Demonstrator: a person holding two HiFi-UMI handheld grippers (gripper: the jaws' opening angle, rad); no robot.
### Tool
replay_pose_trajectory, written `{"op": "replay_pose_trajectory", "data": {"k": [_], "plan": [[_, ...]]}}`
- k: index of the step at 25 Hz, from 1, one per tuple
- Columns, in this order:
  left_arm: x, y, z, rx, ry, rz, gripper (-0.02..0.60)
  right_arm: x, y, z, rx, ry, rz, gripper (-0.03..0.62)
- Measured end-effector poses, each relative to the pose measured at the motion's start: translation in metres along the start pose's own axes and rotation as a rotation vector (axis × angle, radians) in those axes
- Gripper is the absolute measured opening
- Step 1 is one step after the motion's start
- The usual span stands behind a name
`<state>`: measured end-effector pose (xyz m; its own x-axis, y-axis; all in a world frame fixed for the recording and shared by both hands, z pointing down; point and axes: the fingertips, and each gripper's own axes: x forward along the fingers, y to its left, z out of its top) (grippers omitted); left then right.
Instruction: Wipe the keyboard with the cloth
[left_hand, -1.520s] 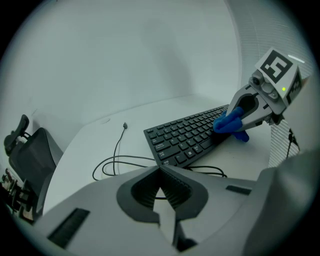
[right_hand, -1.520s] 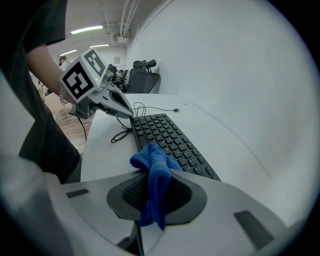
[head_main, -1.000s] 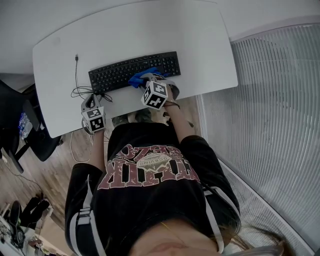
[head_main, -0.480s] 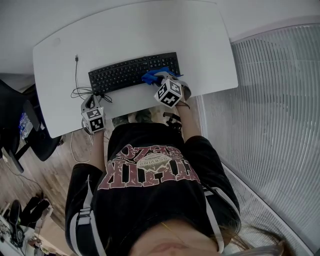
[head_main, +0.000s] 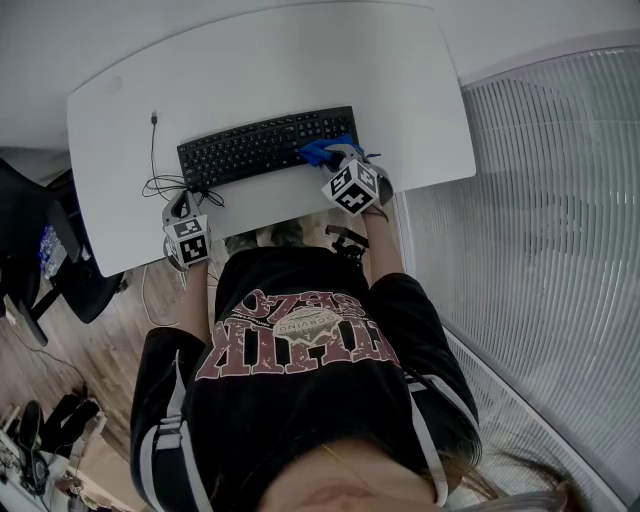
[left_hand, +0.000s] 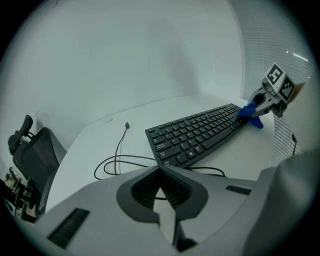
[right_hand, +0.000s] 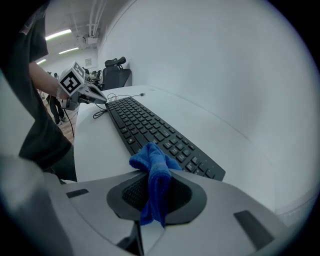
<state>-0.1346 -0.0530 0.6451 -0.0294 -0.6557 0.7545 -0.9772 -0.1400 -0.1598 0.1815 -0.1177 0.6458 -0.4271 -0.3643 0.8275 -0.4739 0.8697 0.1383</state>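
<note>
**Cloth swept to the keyboard's right end**

Head view: the right gripper (head_main: 333, 160) had slid sideways over the last second, carrying the blue cloth (head_main: 318, 151) from about the middle of the keyboard (head_main: 250, 147) to its right end. The keyboard itself had not shifted. It lay across the desk (head_main: 300, 60), closer to the near edge than the far one. The left gripper (head_main: 180, 205) had stayed put at the near edge towards the left corner, beside the loose cable (head_main: 158, 184) and off the keyboard.

Left gripper view: its jaws were pressed together with nothing between them. The keyboard (left_hand: 200, 134) ran away to the right. At its far end the cloth (left_hand: 248, 113) sat bunched on the last keys under the nose of the right gripper (left_hand: 257, 102).

Right gripper view: the jaws were pinching the cloth (right_hand: 152, 167). A fold hung down between them, and the rest bulged forward onto the near right corner of the keyboard (right_hand: 145, 125).

That pass looked finished along the right half. The left half and the far rows probably remained, so a stroke back towards the desk's left edge seemed the likely follow-up. The keyboard was not being steadied and could skid under firmer pressure.
</note>
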Motion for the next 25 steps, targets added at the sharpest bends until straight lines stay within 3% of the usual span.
{"op": "replay_pose_trajectory", "data": {"k": [5,9,16,19,25], "plan": [[-0.001,0.000,-0.001,-0.006,0.003,0.008,0.028,-0.011,-0.020,-0.022,0.070,0.023,-0.061,0.064],[0.004,0.000,-0.003,-0.010,0.005,0.011,0.029,-0.010,-0.029,-0.031,0.164,-0.016,-0.065,0.064],[0.000,0.000,-0.001,-0.005,0.005,0.001,0.028,-0.018,-0.029,-0.031,0.167,-0.028,-0.098,0.064],[-0.001,0.000,0.000,-0.005,0.006,-0.001,0.029,-0.026,-0.037,-0.040,0.204,-0.025,-0.155,0.064],[-0.005,-0.001,0.002,-0.015,0.003,-0.005,0.028,-0.048,-0.070,-0.086,0.389,0.015,-0.302,0.064]]}}
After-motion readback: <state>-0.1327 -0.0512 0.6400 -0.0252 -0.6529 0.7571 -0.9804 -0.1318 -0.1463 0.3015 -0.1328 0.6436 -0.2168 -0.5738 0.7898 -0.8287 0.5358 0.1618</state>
